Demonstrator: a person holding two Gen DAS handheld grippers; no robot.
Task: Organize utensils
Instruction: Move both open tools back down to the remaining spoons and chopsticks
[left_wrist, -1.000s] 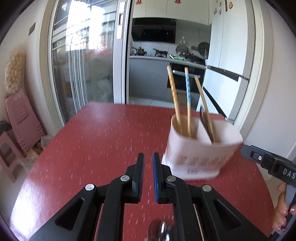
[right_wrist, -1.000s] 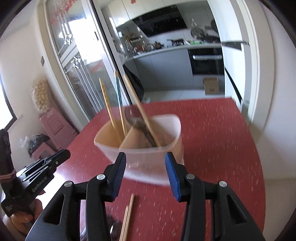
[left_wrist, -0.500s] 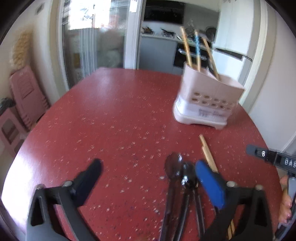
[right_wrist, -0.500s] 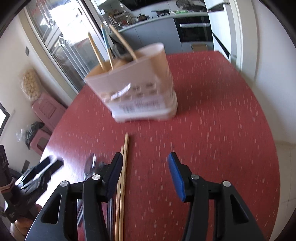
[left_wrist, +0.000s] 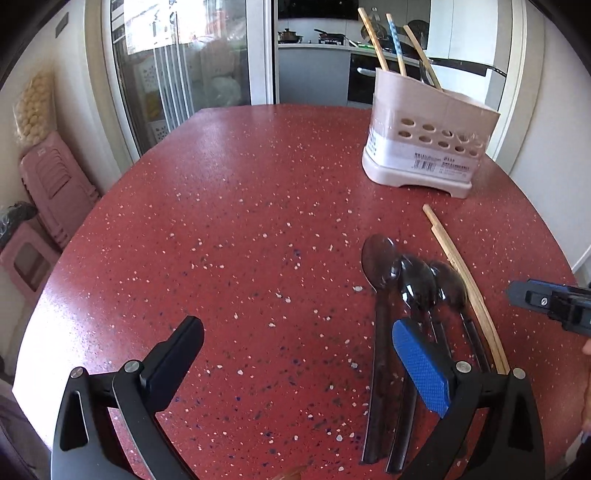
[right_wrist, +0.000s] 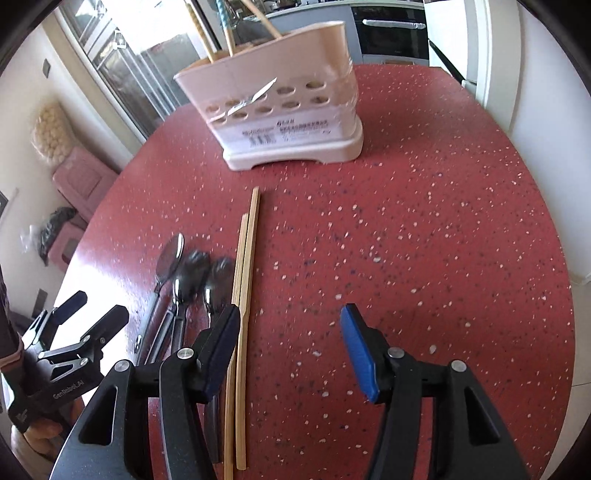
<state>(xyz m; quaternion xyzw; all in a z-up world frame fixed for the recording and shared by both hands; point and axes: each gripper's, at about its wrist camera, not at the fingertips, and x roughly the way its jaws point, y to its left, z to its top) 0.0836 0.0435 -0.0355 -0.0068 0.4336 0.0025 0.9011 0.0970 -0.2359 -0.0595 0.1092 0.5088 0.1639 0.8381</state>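
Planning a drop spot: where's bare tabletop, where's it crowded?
Free: the red table left of the spoons, and the stretch right of the chopsticks to the table edge. Crowded: spoons and chopsticks packed side by side in front of the utensil holder.

Red speckled counter (left_wrist: 240, 221) with pale flecks, rounded at its edges. At the far side stands a beige utensil holder (left_wrist: 424, 147), upright, holes across its front and a label low down. Nearer in, three dark spoons (left_wrist: 406, 280) lie side by side, bowls toward the holder. Just beside them on the right, a pair of wooden chopsticks (right_wrist: 245, 280) lies flat, one stick against the other.
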